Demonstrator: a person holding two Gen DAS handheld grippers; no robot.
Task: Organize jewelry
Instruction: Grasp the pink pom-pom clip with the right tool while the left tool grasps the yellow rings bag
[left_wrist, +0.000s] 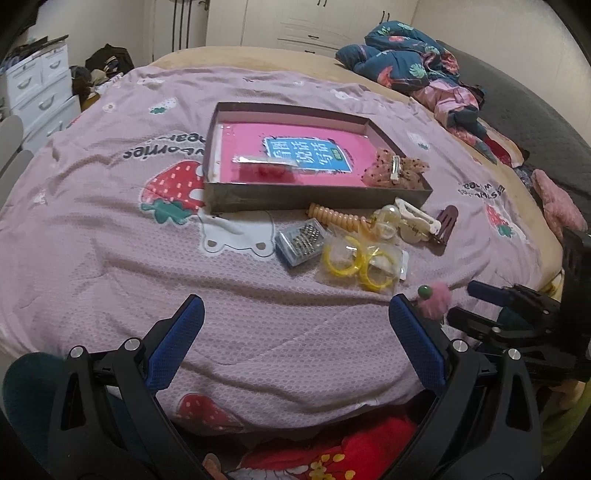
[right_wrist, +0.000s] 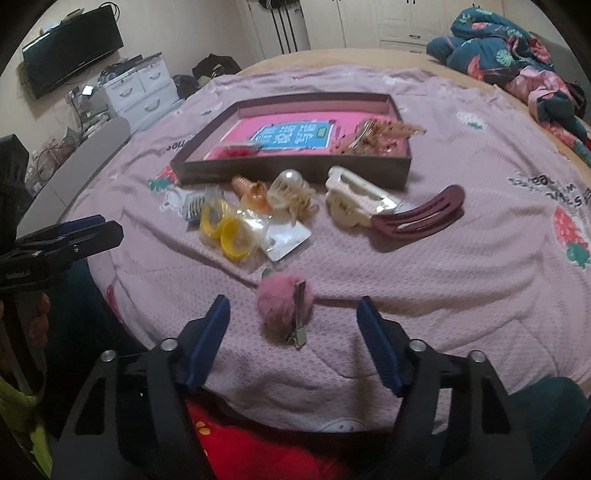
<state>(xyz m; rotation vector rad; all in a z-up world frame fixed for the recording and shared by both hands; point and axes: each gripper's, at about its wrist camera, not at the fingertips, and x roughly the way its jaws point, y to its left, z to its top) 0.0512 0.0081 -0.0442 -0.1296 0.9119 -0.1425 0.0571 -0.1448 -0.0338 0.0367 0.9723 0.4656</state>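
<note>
The fluffy pink pom-pom hair clip (right_wrist: 285, 309) with a metal alligator clasp lies on the pale purple strawberry-print quilt (right_wrist: 461, 295) near its front edge, and the right gripper (right_wrist: 293, 321) stands spread around it, blue pads on either side without touching. In the left wrist view this clip is half hidden behind a blue finger (left_wrist: 419, 347) of the left gripper (left_wrist: 295, 325), whose jaws are also spread wide over bare quilt, holding nothing.

Toward the middle of the quilt sits a shallow grey-brown cardboard box lid (left_wrist: 317, 195) containing a pink booklet (left_wrist: 291, 155) with a blue label of Chinese characters, too blurred to read. A small red item in a clear packet (left_wrist: 267, 168) lies on it, smeared. A tan dotted fabric bow clip (left_wrist: 395, 171) hangs over the lid's right corner.

In front of the lid cluster a clear bag of yellow plastic rings (left_wrist: 356, 264), a small clear case of silver pins (left_wrist: 301, 242), an orange spiral hair tie (left_wrist: 334, 216), a cream claw clip (right_wrist: 351, 199) and a dark red oval barrette (right_wrist: 419, 218).

Quilt lettering appears upside down and partly folded; only "berries" (left_wrist: 162, 151) can be made out. The bottom of both views is cut off by the gripper bodies and red patterned fabric (right_wrist: 258, 450). A crumpled dark blue floral blanket (left_wrist: 402, 55) lies at the far right corner.
</note>
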